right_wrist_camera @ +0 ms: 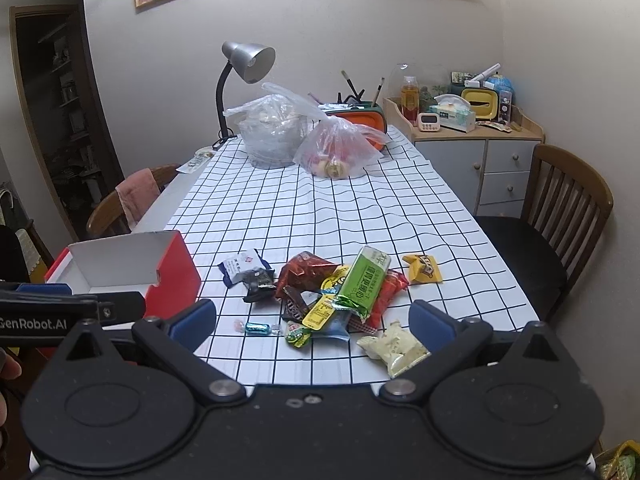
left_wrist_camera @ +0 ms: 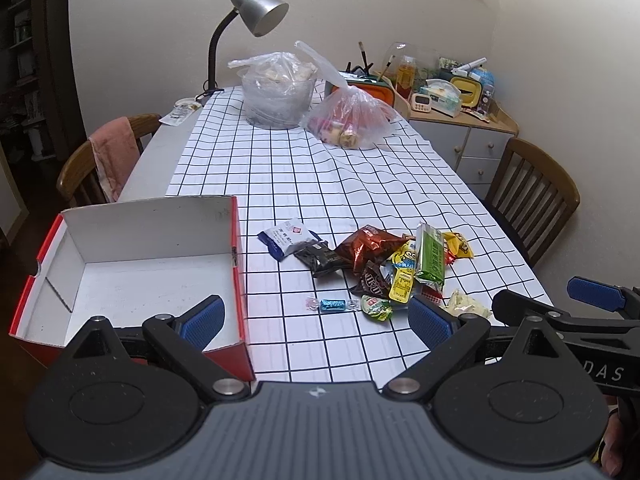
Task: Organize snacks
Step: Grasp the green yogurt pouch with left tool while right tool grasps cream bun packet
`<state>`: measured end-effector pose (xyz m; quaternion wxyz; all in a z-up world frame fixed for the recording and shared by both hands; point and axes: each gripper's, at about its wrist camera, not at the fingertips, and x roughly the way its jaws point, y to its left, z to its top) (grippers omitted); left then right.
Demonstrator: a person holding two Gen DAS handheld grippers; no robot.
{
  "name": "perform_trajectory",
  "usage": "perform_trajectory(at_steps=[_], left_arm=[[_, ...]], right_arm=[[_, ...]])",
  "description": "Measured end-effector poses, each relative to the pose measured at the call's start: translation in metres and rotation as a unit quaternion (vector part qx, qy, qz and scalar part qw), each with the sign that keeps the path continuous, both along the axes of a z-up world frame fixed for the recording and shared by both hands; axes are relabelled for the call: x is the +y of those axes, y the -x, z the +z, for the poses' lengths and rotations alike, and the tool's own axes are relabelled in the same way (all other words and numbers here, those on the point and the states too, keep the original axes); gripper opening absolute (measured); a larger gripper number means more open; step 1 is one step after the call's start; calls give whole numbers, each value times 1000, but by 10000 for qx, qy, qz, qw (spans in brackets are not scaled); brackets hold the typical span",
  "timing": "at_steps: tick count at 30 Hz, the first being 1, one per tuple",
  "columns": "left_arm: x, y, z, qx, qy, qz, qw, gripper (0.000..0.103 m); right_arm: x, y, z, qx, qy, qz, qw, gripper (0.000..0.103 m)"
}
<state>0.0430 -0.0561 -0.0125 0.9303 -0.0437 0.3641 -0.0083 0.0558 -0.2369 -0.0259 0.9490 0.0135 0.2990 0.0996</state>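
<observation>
At the lower centre of both views lies a loose pile of snacks (left_wrist_camera: 384, 268) on a checked tablecloth (left_wrist_camera: 320, 184), with an open, bare red box (left_wrist_camera: 132, 272) at lower left. Both the left gripper (left_wrist_camera: 316, 316) and right gripper (right_wrist_camera: 312, 320) hover wide apart and hold nothing, so sorting seems not yet begun; the next move likely calls for closing on one packet, perhaps the cream one (right_wrist_camera: 396, 350) nearest the right gripper. Two plastic bags (left_wrist_camera: 348, 116) and a lamp (left_wrist_camera: 256, 12) sit upper centre, well clear.
</observation>
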Motion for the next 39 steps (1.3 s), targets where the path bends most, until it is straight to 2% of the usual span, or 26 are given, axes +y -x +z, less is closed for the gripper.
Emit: perform_trajectory(at_steps=[7, 13, 20, 28, 37, 39], left_arm=[[-10, -12, -7, 93, 0, -60, 9999, 99], [-19, -29, -18, 303, -65, -121, 9994, 99], [-32, -51, -33, 508, -130, -265, 9983, 99], [-49, -78, -68, 843, -128, -547, 9949, 98], [-59, -113, -114, 1110, -168, -397, 9929, 98], [-61, -120, -125, 1207, -122, -399, 9918, 93]], right_arm=[[-11, -12, -8, 88, -66, 31, 9999, 101], [-25, -28, -21, 343, -94, 106, 9993, 98], [-42, -48, -44, 604, 148, 327, 9975, 98], [-62, -77, -79, 952, 532, 813, 9907, 93], [-67, -115, -108, 1178, 999, 1397, 9781, 83], [-67, -121, -112, 1238, 1051, 1510, 9751, 82]])
